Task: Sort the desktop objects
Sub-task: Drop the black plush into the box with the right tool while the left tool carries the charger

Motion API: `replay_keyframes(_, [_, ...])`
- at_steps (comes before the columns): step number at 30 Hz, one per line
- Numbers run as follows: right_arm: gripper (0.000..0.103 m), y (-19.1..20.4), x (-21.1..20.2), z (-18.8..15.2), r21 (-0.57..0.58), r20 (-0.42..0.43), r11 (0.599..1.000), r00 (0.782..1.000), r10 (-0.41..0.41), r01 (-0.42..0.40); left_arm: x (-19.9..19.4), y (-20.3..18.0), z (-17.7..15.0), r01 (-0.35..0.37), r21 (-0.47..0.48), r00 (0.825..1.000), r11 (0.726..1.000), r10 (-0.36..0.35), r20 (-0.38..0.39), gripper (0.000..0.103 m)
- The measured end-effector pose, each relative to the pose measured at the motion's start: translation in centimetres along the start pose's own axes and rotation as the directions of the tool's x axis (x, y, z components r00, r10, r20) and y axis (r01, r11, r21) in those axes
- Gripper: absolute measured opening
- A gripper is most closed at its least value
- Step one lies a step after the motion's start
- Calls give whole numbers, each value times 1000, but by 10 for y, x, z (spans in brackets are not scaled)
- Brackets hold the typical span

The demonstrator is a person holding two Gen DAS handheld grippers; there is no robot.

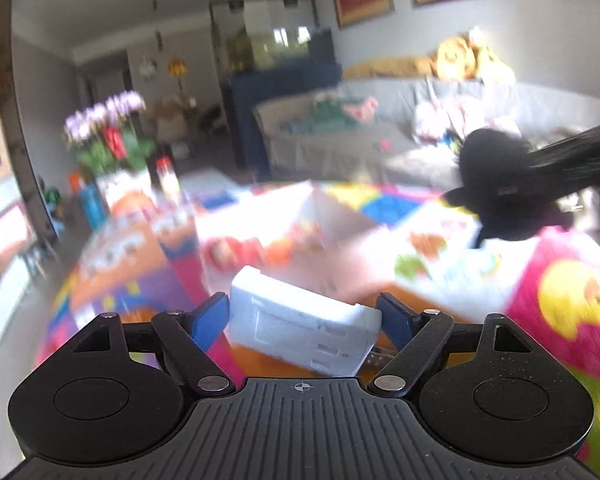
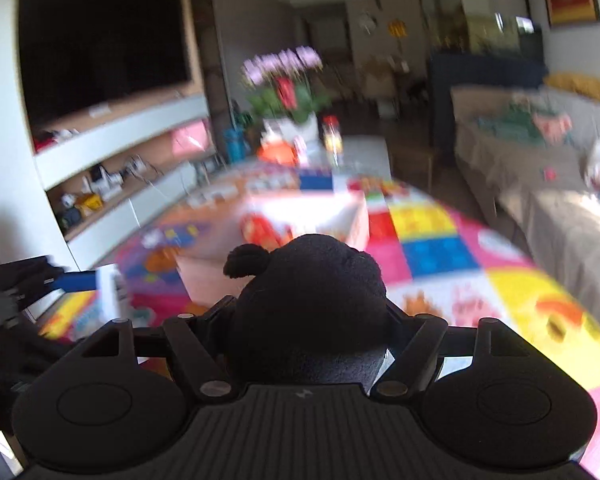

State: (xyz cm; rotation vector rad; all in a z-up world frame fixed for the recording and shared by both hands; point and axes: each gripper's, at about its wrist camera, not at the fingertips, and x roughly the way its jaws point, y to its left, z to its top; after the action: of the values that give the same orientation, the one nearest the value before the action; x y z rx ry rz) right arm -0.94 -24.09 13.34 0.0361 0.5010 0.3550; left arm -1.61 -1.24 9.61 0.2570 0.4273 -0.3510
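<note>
Grippers first: your left gripper (image 1: pixel 304 316) is clamped on one white, hard plastic block (image 1: pixel 300 328), boxy and tilted; your right gripper (image 2: pixel 308 316) is clamped on one black plush toy (image 2: pixel 308 292), round and fuzzy. Both hang above the bright patchwork tablecloth (image 2: pixel 440 248). Beyond sits one open cardboard box (image 2: pixel 320 216), blurred.

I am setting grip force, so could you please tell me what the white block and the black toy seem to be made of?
The white block looks like hard moulded plastic with a matte finish: crisp edges and recessed panels. The black toy looks like soft plush fabric: fuzzy, light-absorbing surface and a rounded ear. Motion blur leaves both somewhat uncertain.
</note>
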Motion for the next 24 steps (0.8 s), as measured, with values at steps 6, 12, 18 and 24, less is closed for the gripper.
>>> replay_keyframes(6, [74,7,-32,27,-47,150,999,989,2,5,64,24,48,-39,-50,998,998,41,45,85])
replay_keyframes(12, [74,3,-9,36,-41,134,999,991,-29,35,114,64,53,-22,-246,1000,969,21,-8,97])
replay_keyframes(18, [75,-6,28,54,-34,122,998,991,-48,52,67,42,0,-8,-151,1000,988,7,-8,100])
replay_keyframes(24, [75,-6,102,91,19,79,1000,997,-20,19,45,9,-49,101,-123,994,987,-106,-28,101])
